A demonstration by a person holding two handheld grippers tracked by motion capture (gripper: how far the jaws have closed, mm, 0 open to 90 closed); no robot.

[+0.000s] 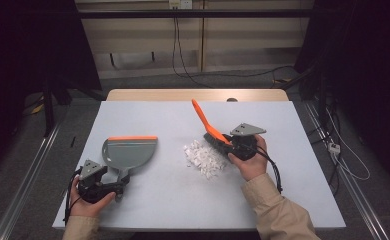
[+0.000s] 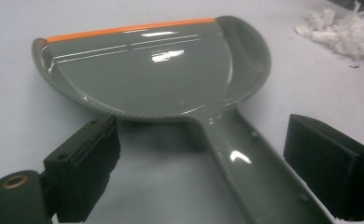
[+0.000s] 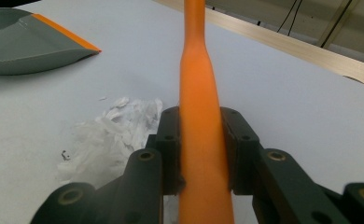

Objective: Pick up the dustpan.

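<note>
On the grey desk [image 1: 148, 112], the right gripper [image 1: 239, 145] has its jaws clamped tight on the orange handle of a brush [image 1: 209, 127], which slants up toward eleven o'clock above a pile of white paper scraps [image 1: 203, 157]. At eight o'clock from the pile lies a grey dustpan [image 1: 129, 152]; the left gripper [image 1: 114, 187] straddles its handle, jaws wide apart, pads clear of it.

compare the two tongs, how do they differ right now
The left tongs stand open around the grey dustpan handle, pads not pressing it; the right tongs are shut on the orange brush handle. The dustpan lies flat; the brush is tilted up by the paper scraps. Both are hand-held.
</note>
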